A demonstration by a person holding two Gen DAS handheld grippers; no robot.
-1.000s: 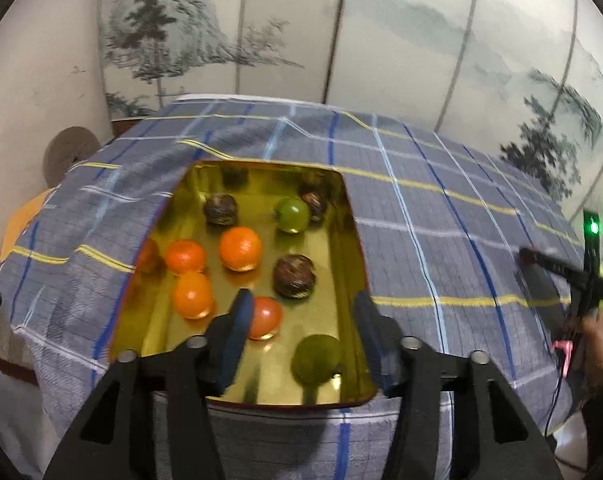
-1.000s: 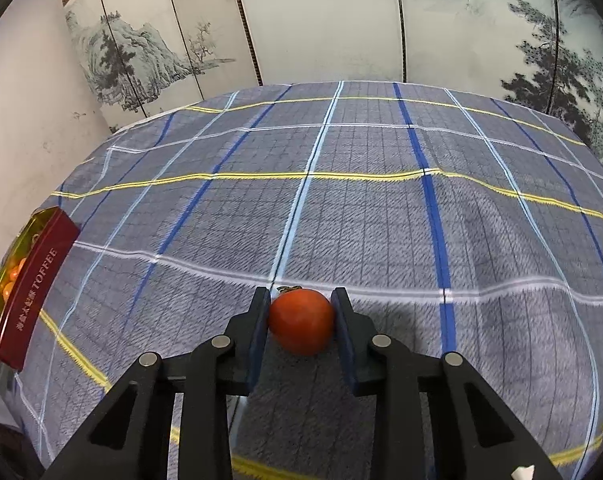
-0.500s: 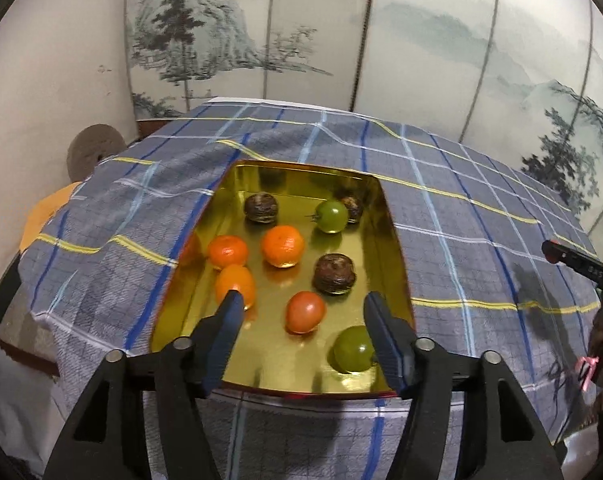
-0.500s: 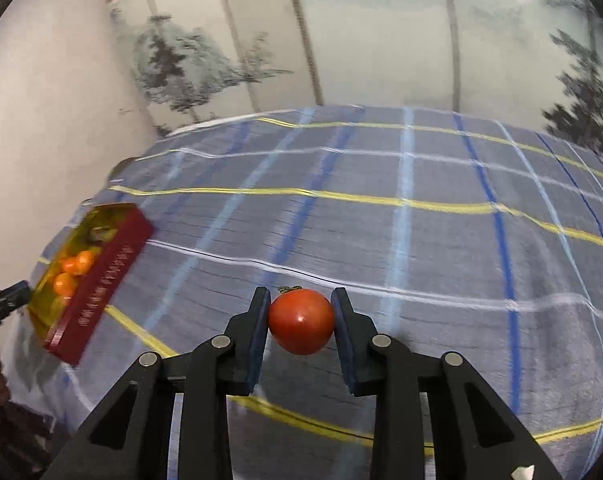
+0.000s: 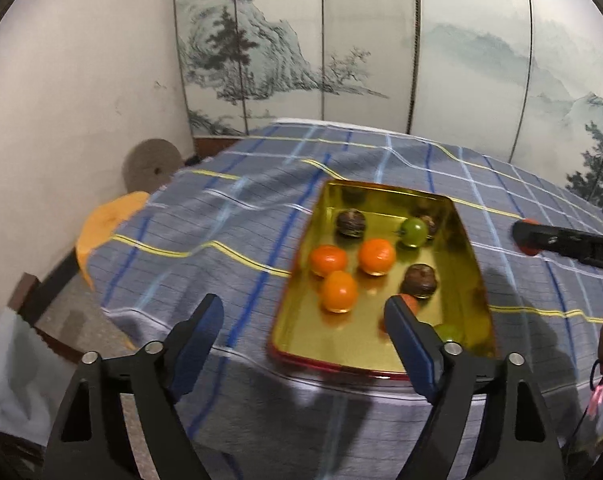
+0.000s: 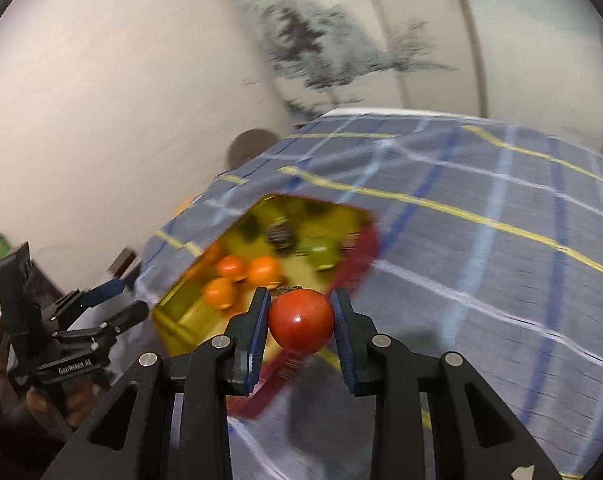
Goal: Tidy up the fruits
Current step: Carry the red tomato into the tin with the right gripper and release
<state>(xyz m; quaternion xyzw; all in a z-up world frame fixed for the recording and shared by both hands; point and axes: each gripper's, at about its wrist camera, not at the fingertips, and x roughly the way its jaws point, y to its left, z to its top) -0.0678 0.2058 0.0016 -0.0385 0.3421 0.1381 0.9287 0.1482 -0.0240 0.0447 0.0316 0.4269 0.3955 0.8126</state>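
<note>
The right gripper [image 6: 300,322] is clamped on a red tomato [image 6: 300,325] held above the near edge of the gold tin tray [image 5: 471,264] — 3 orange fruits [image 5: 338,291] lie inside. The left gripper [image 5: 303,330] hangs wide apart, gripping nothing, near the tray's left side.

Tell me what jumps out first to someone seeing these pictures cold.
The red tomato clamped in the right gripper, held just short of the tin, grabs the eye first. Next comes the shiny gold tin on the plaid tablecloth, holding orange, green and dark brown fruits. The left gripper hangs open and empty at the tin's near left corner.
</note>
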